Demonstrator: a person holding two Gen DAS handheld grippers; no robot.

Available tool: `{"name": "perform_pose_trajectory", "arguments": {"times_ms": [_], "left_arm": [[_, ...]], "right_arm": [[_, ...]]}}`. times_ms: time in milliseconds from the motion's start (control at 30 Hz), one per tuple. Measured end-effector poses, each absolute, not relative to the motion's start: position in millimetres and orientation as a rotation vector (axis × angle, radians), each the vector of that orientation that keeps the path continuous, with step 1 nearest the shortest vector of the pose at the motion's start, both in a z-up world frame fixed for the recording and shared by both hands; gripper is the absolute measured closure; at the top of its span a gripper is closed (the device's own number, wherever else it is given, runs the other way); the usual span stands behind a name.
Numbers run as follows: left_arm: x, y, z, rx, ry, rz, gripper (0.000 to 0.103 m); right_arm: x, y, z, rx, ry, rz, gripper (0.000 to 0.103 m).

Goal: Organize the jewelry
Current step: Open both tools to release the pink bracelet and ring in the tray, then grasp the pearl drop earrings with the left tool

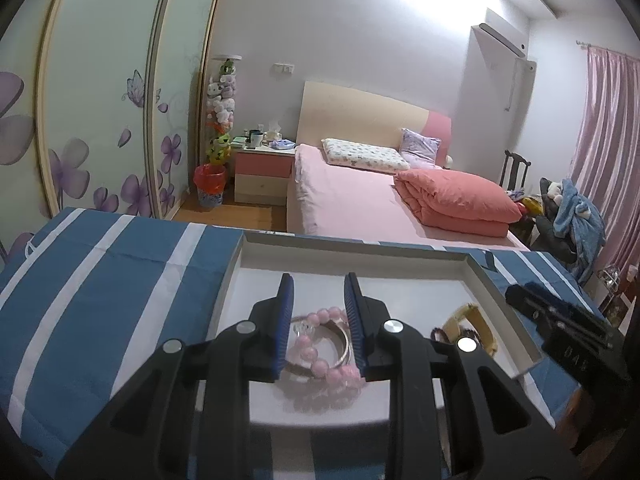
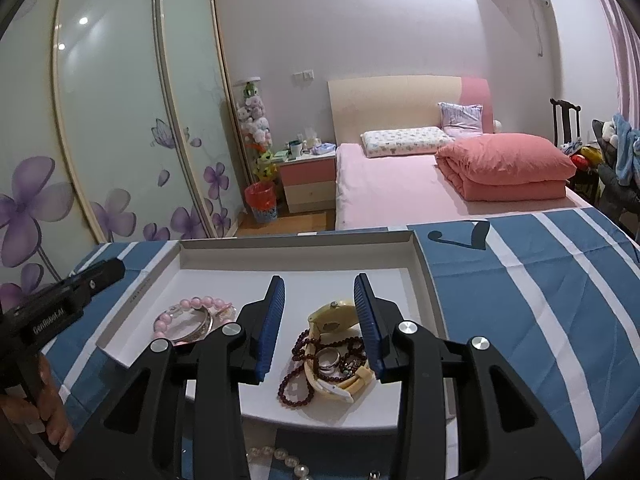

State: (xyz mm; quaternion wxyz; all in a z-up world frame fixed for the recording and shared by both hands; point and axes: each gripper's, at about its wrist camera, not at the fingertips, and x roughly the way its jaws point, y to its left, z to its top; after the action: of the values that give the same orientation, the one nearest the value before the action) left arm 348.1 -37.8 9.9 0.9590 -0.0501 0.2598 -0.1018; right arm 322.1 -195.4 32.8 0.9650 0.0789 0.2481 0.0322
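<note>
From the left wrist, the left gripper [image 1: 319, 322] hangs with jaws released over the pink bead bracelet [image 1: 320, 350] and silver bangle [image 1: 347, 346], gathered in the shallow white cardboard tray [image 1: 256, 246]. From the right wrist, the right gripper [image 2: 320, 322], also released, straddles the cream watch [image 2: 334, 316], dark red bead string [image 2: 298, 376] and silver ring [image 2: 329, 358], seemingly choosing one.

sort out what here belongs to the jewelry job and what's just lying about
Job:
pink bead bracelet
silver bangle
cream wristwatch
dark red bead string
silver ring
white pearl strand
shallow white cardboard tray

Lying about:
folded coral quilt
red-lined wastebasket
pink bedside table
</note>
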Motion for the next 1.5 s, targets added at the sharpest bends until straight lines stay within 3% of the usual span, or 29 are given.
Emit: {"name": "perform_pose_trajectory", "arguments": {"times_ms": [233, 833, 1000, 1100, 1500], "left_arm": [[317, -32, 3, -0.100, 0.577, -0.259, 0.070], [282, -82, -64, 0.058, 0.900, -0.388, 0.068], [281, -83, -64, 0.097, 0.899, -0.351, 0.077], [284, -80, -63, 0.085, 0.900, -0.328, 0.089], [289, -78, -64, 0.068, 0.900, -0.330, 0.089]], "right_arm": [[290, -198, 41, 0.149, 0.471, 0.069, 0.065], [222, -214, 31, 0.196, 0.510, 0.048, 0.065], [214, -225, 30, 0.214, 0.504, 0.025, 0.065], [211, -232, 27, 0.232, 0.502, 0.008, 0.065], [205, -257, 27, 0.281, 0.478, -0.048, 0.065]]}}
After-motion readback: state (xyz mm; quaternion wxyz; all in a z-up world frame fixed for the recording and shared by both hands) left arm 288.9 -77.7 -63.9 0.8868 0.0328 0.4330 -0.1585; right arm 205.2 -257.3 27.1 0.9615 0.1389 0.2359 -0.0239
